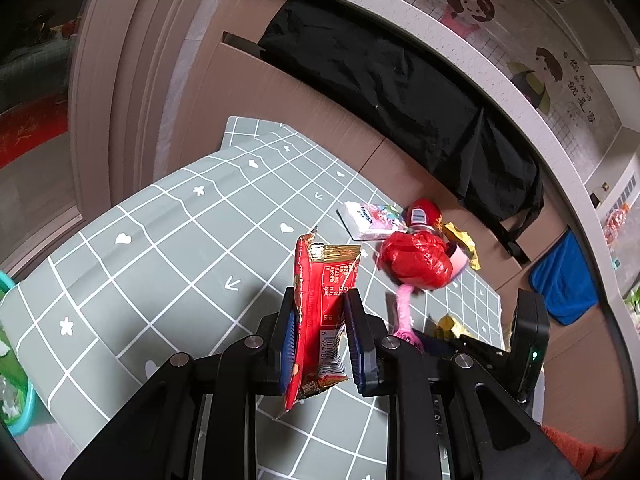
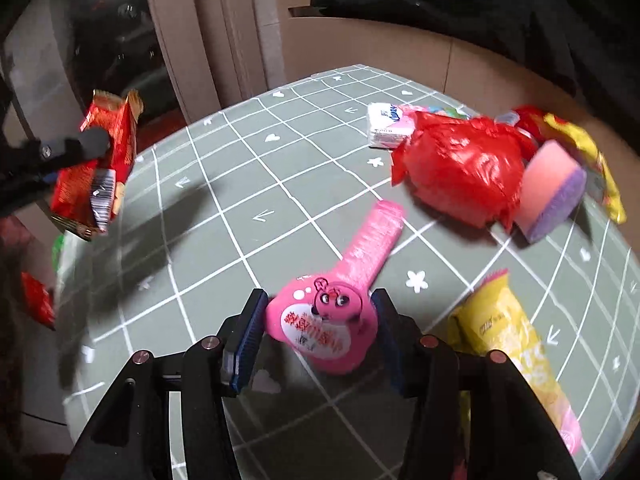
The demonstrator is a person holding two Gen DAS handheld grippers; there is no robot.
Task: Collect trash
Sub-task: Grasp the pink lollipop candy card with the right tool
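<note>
**Operator:** My left tool point(image 1: 320, 308) is clenched on the red snack wrapper point(image 1: 320, 312), which stands up on edge between the pads, lifted off the counter point(image 1: 160, 248). In the right wrist view I see that wrapper point(image 2: 96, 168) hanging out past the counter's left edge.

**Spotter:** How does it handle?

**Operator:** Light, thin, crinkly foil, I'd judge. It folds rather than resists, so a mid-body pinch like this one suits it; a corner grip could let it slip.

**Spotter:** And the right side?

**Operator:** My right tool point(image 2: 318, 322) sits with its jaws spread around the round head of a pink plastic toy point(image 2: 324, 320) lying on the counter. Whether the pads are touching it, I cannot tell. It looks rigid, not obviously trash. Further right: a crumpled red plastic bag point(image 2: 460, 168), soft and springy, best gathered at a bunched fold; a pink-and-purple sponge point(image 2: 548, 192) touching it; a yellow wrapper point(image 2: 516, 348) beside my right finger.

**Spotter:** Anything unclear?

**Operator:** The yellow wrapper's near end is cut off behind the tool. Behind the bag, a white tissue pack point(image 2: 386, 126) and more red and yellow packaging are partly hidden. At the left edge of the left view there's a teal rim point(image 1: 20, 400), possibly a bin, mostly out of frame.
</note>
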